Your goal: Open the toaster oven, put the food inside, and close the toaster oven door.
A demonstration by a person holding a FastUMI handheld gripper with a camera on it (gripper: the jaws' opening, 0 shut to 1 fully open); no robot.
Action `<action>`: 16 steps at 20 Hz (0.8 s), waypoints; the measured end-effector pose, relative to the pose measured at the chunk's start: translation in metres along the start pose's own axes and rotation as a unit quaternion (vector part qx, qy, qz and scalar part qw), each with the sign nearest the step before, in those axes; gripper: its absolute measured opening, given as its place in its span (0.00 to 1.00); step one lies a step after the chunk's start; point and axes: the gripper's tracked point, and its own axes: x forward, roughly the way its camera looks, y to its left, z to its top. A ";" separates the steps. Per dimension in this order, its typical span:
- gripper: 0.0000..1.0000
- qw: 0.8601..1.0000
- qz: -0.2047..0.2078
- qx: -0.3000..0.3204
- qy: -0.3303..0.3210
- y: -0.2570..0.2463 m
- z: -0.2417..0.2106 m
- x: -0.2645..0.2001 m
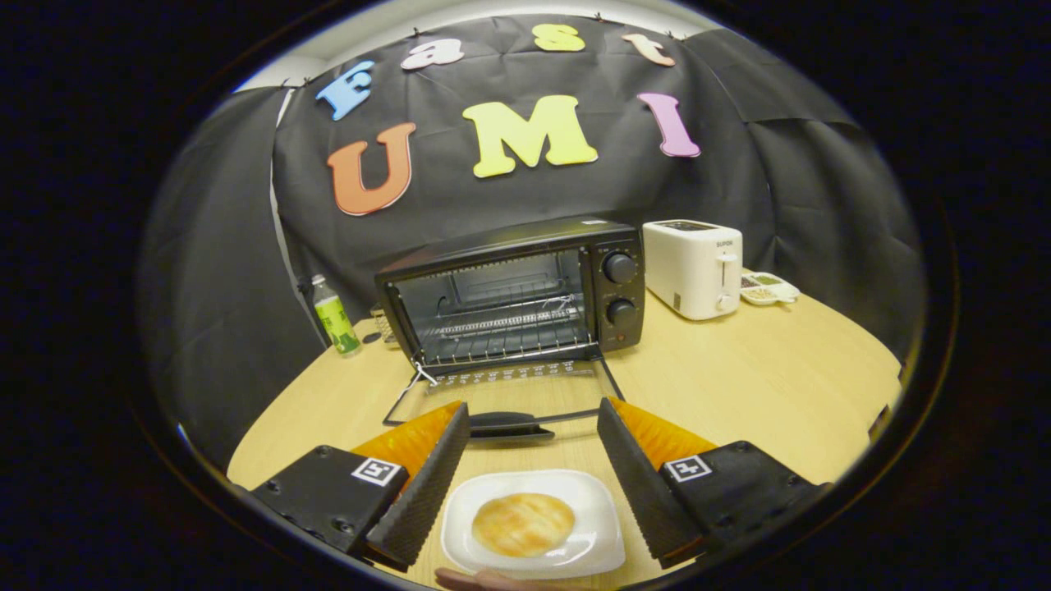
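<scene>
A black toaster oven (513, 287) stands on the wooden table with its glass door (501, 394) folded down flat toward me, the handle nearest the fingers. A wire rack (501, 328) shows inside the open cavity. Between my fingers lies a white square plate (595, 525) with a round golden bun (523, 524) on it. My gripper (534, 419) is open, its fingers spread either side of the plate, touching neither plate nor bun. The door handle sits just beyond the fingertips.
A white toaster (694, 267) stands right of the oven, with a small white tray (768, 289) behind it. A green-labelled bottle (335, 316) stands left of the oven. A fingertip (484, 579) shows under the plate's near rim. The table's edge (891, 386) curves away at the right.
</scene>
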 end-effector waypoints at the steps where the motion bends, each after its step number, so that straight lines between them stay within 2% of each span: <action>1: 1.00 1.000 0.001 -0.001 -0.001 -0.001 -0.002 -0.004; 11: 1.00 0.999 0.018 0.002 0.044 0.001 -0.055 -0.020; 16: 1.00 0.998 0.017 -0.026 0.048 0.004 -0.078 -0.020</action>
